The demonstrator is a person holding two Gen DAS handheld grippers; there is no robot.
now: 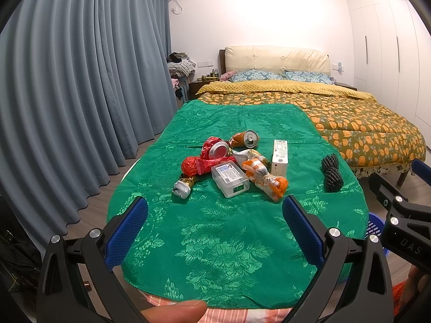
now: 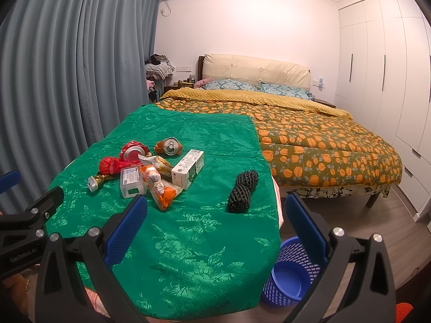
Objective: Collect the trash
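Observation:
A heap of trash lies mid-table on the green cloth (image 1: 215,228): a clear plastic box (image 1: 229,179), an orange wrapper (image 1: 265,177), a white carton (image 1: 279,157), a red crushed can (image 1: 216,149), an orange can (image 1: 245,138), a red wrapper (image 1: 198,165) and a small foil piece (image 1: 183,187). Black foam netting (image 1: 332,172) lies apart to the right. My left gripper (image 1: 215,228) is open, short of the heap, holding nothing. My right gripper (image 2: 215,228) is open too, over the table's near right edge, the netting (image 2: 242,191) just ahead. A blue basket (image 2: 291,271) stands on the floor below it.
A bed (image 2: 309,140) with an orange-patterned quilt butts against the table's far end. Grey curtains (image 1: 67,94) hang along the left. White wardrobes (image 2: 390,80) line the right wall. Wooden floor (image 2: 390,210) shows right of the table.

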